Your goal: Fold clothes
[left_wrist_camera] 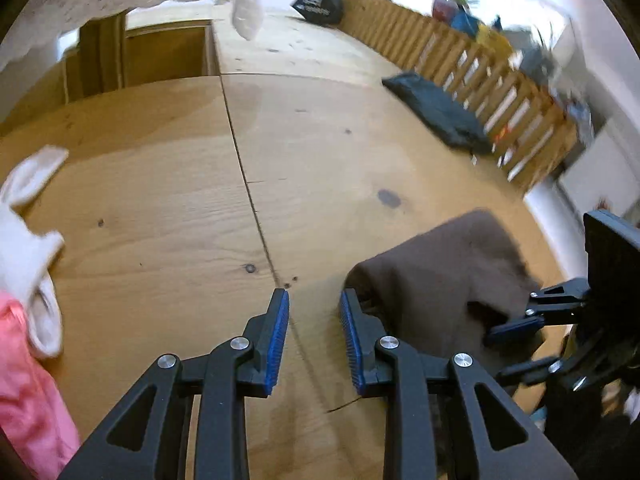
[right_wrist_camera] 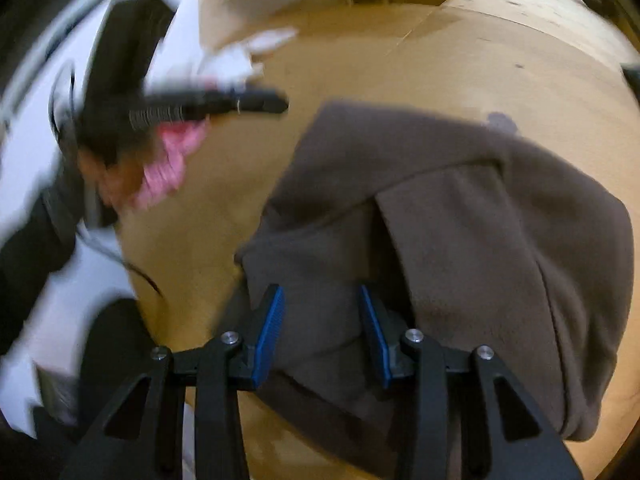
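Note:
A brown fleece garment lies rumpled on the wooden table. In the right wrist view my right gripper has a bunched fold of it filling the gap between its blue pads. The left wrist view shows the same gripper at the garment's right side, with cloth draped around one finger. My left gripper stands open just left of the garment's edge, with only bare wood between its pads. It appears blurred at the upper left of the right wrist view.
White socks and a pink garment lie at the table's left edge. A dark garment rests by a slatted wooden rail on the far right. A black bag sits at the far end.

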Demonstrator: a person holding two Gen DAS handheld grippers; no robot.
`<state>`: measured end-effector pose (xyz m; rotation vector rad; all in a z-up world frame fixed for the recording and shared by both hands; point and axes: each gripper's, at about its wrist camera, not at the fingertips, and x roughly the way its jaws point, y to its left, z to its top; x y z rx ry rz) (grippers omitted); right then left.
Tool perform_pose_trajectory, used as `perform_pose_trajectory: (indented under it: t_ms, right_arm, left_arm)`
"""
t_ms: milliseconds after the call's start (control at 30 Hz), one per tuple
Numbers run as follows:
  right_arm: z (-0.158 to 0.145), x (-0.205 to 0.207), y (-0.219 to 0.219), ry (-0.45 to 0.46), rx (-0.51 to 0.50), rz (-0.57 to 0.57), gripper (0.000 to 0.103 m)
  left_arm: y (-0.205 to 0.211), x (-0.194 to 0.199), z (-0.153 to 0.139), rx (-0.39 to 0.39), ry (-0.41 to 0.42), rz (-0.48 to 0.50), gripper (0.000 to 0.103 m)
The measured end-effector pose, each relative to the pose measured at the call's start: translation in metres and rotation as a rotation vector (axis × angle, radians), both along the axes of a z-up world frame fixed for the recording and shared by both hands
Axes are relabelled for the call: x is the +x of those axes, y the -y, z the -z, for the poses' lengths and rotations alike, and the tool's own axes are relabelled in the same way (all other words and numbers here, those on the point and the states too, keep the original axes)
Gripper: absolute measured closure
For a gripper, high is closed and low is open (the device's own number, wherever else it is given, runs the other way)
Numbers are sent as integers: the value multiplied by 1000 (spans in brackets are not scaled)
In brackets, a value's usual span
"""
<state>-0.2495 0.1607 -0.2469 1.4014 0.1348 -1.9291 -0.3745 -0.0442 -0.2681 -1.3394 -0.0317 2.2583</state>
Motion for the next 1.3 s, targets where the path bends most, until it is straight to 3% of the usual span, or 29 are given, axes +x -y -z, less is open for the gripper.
perform_pose_trajectory:
  t_ms: [133,267,300,433,600,667,700,800,900,1000,1067,1133,1233,1300]
  right_arm:
    - [-2,14,-30,45,137,-124,67]
    - [-16,7,-66,100,180,-22,72]
    - [-25,8,-64,67,162,2,71]
    - [-36,15,-35,61,29,-1,70]
    - [-4,17,-10,136,37,-3,70]
    - [1,22,-12,133,47,-16,71]
    - [1,21,-7,139,53,-20,72]
    - [1,30,-14,129,94,-51,82]
    - [5,38,-17,105,115,-76,82]
    - [4,38,-13,109,140,-87,83]
    - [-6,45,-10,98,149,-104,83]
    - [-17,41,-16,103,44,-58,83]
    - [-37,37,-62,38,-71,173,81]
    - [-25,38,-81,8,3,287,81]
  left_arm:
    - [-13,13,0,-28,9,130,79]
    - [-37,35,3,-88,-34,253,76]
    - [-41,37,6,-117,-44,268,76]
    - [-48,34,10,-117,-47,285,76]
    - [-58,36,7,-126,-79,343,77]
    - [-59,31,7,-87,-69,361,82]
    - [-60,28,8,-63,-61,375,98]
    - [-60,16,16,-27,-30,347,99]
    - [-58,1,27,31,32,301,99]
    - [-50,-4,32,40,65,259,86]
    - [-43,-3,31,23,68,236,84]
    - [-34,6,19,-25,34,212,87]
    - [-31,25,-13,-54,-30,201,87]
    - [-50,44,-33,-43,-58,247,87]
